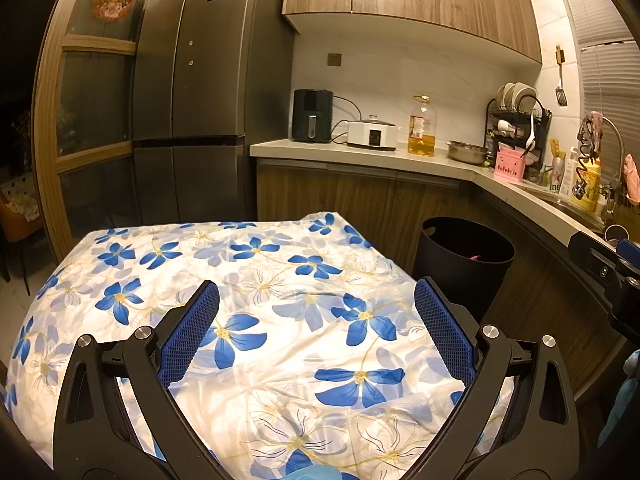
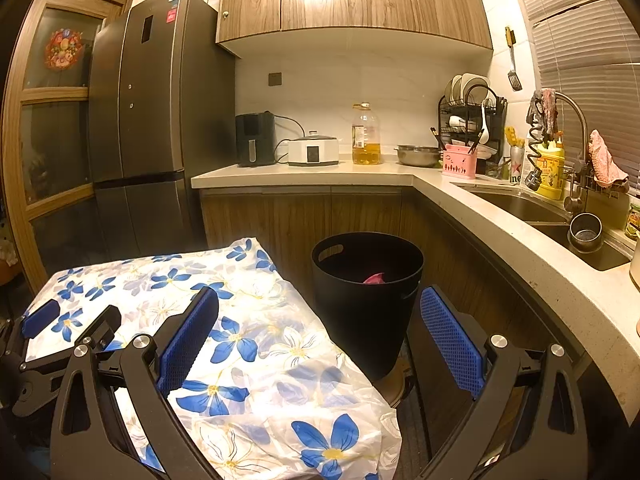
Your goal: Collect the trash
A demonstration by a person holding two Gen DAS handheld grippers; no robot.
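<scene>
at far left, a wood-framed glass door (image 2: 52, 120) carries a round floral decal; no words can be made out on it. next comes the tall dark fridge (image 1: 192, 92), with stickers near its top whose print is too small to read. on the counter (image 2: 320, 174) stand a black air fryer (image 2: 255, 140), a white cooker (image 2: 313, 150) and an oil bottle (image 2: 365, 136) with a label that stays blurred. farther right, a pink utensil holder (image 2: 460, 162) shows a row of small red figures, and beside the sink (image 2: 520, 204) a green can (image 2: 516, 166) shows a red star and the letters "ne" — the only legible writing. a yellow bottle (image 2: 551, 172) next to it has a label i cannot read.

the left gripper (image 1: 316, 308) hangs over the floral tablecloth (image 1: 248, 280) with its blue pads (image 1: 196, 332) spread wide and nothing between them; the cloth around it lies bare. the right gripper (image 2: 320, 320) is likewise released and empty, its left finger over the cloth's right edge, its right finger over the floor gap beside the lower cabinets (image 2: 460, 264).

the black bin (image 2: 366, 300) stands in that gap, just beside the table's right edge and close to the cabinet fronts — its mouth is open, with a pink piece of trash (image 2: 374, 279) lying inside. the aisle between table and counter is narrow, mostly taken by the bin.
</scene>
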